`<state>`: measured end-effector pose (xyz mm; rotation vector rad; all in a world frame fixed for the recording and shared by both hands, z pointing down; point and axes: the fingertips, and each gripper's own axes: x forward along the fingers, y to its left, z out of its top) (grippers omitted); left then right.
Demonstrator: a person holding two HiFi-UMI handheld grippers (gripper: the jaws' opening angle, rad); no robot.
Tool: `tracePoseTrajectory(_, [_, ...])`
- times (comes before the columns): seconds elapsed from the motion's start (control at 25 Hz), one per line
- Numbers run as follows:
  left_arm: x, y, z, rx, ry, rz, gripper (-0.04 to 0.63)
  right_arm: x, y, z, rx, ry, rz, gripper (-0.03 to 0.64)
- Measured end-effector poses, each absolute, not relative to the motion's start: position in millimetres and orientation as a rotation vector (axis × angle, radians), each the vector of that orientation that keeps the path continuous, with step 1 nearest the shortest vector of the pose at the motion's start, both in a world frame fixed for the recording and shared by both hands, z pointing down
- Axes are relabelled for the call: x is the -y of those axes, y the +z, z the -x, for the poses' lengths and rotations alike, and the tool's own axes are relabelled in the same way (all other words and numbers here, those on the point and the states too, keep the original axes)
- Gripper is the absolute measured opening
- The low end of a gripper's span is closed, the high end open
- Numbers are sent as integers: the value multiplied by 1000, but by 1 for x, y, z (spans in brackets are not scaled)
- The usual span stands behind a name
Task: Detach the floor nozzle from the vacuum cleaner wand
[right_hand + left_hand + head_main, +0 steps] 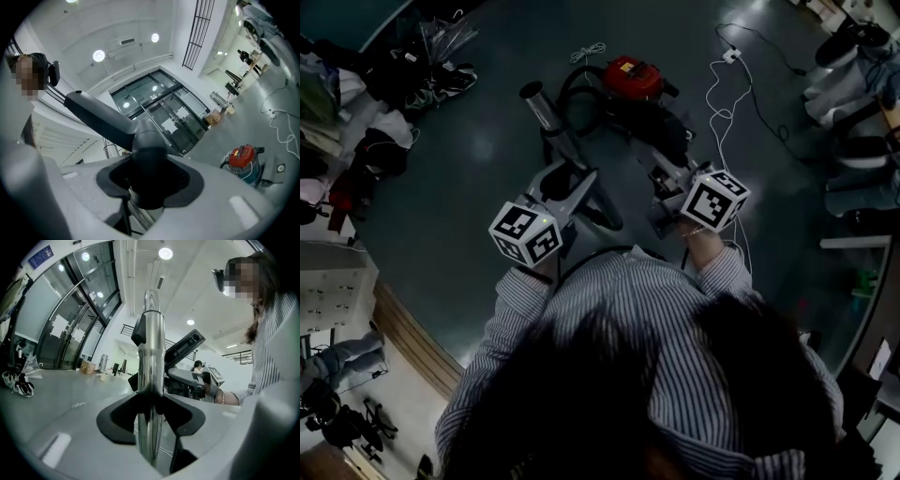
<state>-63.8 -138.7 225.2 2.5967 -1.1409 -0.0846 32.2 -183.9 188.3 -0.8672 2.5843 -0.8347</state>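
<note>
**Hall floor scene: wand and nozzle both clamped**

Grey polished floor (487, 159) beneath tall glass walls (70, 329), with a red vacuum cleaner (630, 77), its black hose (579, 89) and a white cable (724, 103) lying ahead. Left hand-held gripper (151, 416) clamped on the shiny vacuum wand (151, 366), dark pads (117, 420) pressing either side of the tube. Right hand-held gripper (149, 180) closed around the dark round neck of the floor nozzle (140, 140), long nozzle head slanting up and left beyond the jaws, silver tube showing just beneath the neck. From above, both grippers raised near each other over the floor, just ahead of striped sleeves (712, 272).
</note>
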Motion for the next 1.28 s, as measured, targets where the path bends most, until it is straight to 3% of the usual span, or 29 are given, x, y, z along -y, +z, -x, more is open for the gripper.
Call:
tracePoseTrajectory(0.84, [131, 248, 52, 1070, 8, -2601, 176, 180, 200, -23, -2649, -825, 951, 163])
tracePoseTrajectory(1.28, [161, 224, 65, 884, 200, -2716, 175, 189, 198, -24, -2646, -801, 958, 163])
